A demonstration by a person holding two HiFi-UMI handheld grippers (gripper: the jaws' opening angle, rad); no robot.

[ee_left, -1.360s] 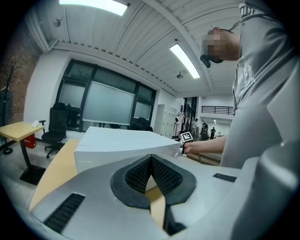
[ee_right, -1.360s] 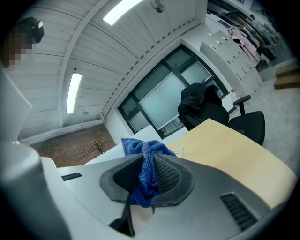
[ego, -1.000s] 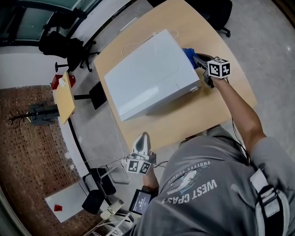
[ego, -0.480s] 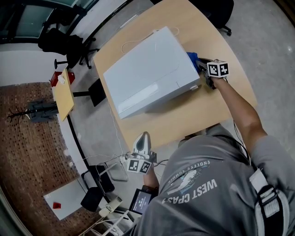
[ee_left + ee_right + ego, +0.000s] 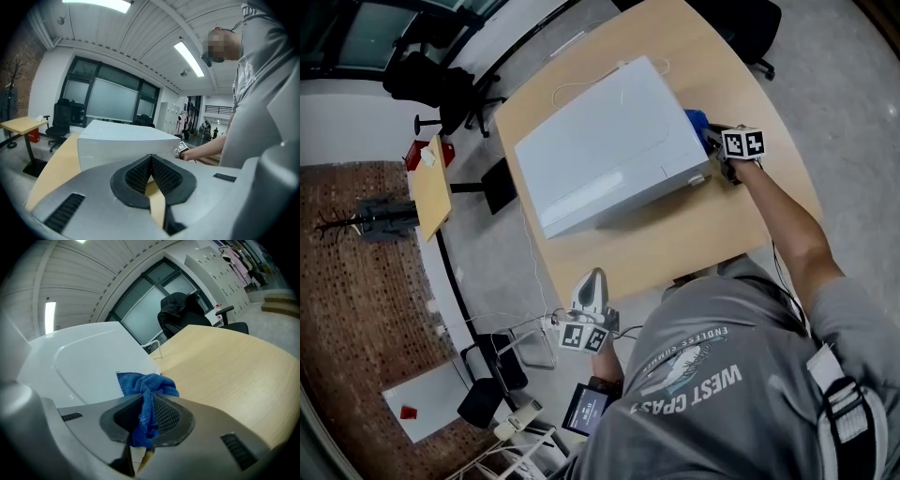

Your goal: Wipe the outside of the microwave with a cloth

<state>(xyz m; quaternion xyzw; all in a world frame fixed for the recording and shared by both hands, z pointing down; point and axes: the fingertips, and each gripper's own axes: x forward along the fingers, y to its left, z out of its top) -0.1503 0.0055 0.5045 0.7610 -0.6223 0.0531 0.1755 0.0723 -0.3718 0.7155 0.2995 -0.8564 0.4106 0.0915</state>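
Note:
A white microwave [image 5: 605, 150] stands on a light wooden table [image 5: 703, 230]. My right gripper [image 5: 712, 141] is shut on a bunched blue cloth [image 5: 146, 394], which lies against the microwave's right side wall [image 5: 79, 362], low near the tabletop. In the head view the blue cloth [image 5: 696, 122] shows between the microwave and the gripper's marker cube. My left gripper [image 5: 591, 286] hangs off the table's near edge, shut with nothing between its pads. Its own view shows the left gripper [image 5: 151, 173] pointing toward the microwave [image 5: 124, 145] from a distance.
A white cable [image 5: 572, 89] trails from the microwave's back across the table. Black office chairs [image 5: 431, 89] and a small wooden side table [image 5: 429, 187] stand on the floor to the left. A power strip and cables [image 5: 525, 422] lie on the floor by the person's feet.
The right gripper with the cloth has sunk down along the microwave's right side toward the tabletop. The left gripper has stayed where it was.

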